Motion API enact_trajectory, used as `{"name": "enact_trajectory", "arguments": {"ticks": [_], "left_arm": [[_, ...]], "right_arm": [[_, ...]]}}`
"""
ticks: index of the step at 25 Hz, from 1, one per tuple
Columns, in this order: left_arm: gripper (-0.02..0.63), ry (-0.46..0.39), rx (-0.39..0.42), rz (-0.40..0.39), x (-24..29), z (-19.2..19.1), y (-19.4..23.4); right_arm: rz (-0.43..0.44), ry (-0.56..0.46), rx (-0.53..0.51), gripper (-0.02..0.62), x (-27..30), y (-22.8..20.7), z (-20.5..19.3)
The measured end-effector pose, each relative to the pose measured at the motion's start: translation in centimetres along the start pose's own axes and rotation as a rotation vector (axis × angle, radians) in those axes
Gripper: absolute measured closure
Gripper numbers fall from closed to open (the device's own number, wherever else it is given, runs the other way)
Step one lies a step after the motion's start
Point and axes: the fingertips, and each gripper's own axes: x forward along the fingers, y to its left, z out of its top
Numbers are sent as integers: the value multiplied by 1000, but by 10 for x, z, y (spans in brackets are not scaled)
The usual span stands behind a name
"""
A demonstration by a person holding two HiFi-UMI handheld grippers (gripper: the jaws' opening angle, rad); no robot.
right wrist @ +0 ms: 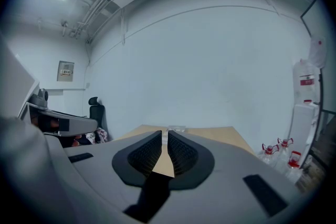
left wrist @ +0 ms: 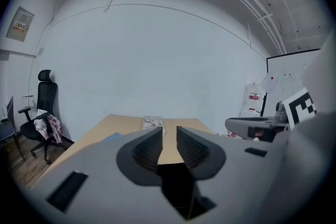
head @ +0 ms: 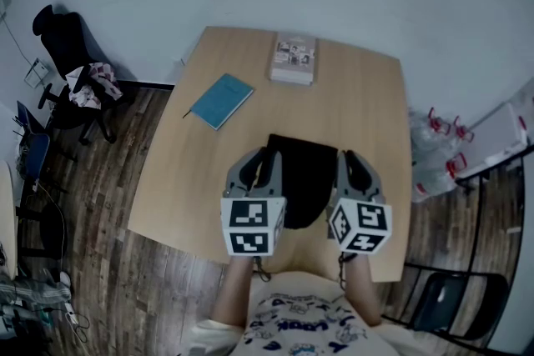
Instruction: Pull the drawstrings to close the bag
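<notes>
Risk first: neither gripper shows a cord between its pads, so a pull from here may catch nothing, or only a pinch of cloth. The bag (head: 302, 175) would then slide or lift off the worktop (head: 192, 179) with its mouth not drawn shut. An uneven pull from the two sides could also drag it sideways or toward the near edge, which is close. The bag is black and lies mid-worktop toward the person's side, right between the two grippers; its drawstrings are too small and dark to make out. Left gripper (head: 260, 156) sits along the bag's left side and points away from the person. Its jaws are a narrow gap apart, with bare worktop seen through the gap and dark cloth low down — whether any cloth is caught, can't say. Right gripper (head: 346, 156) mirrors it on the bag's right side, jaws almost together with only a thin slit and nothing seen in it. Both are held low and roughly level, marker cubes toward the person, forearms tucked close to the body. Blue notebook (head: 221, 100) and a stack of booklets (head: 294, 60) lie at the far side, well apart from the bag.
</notes>
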Motion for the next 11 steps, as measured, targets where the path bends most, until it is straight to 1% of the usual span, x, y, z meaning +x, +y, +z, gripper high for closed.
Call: {"name": "enact_trajectory", "arguments": {"ticks": [4,11], "left_arm": [[522,-20,11,5,-3,4,1],[522,-32,26,18,-4,4,4]], "right_arm": [[-10,-5,-2,558,-1,-2,1],[-17,-1,-8,558,-1,-4,-2]]}}
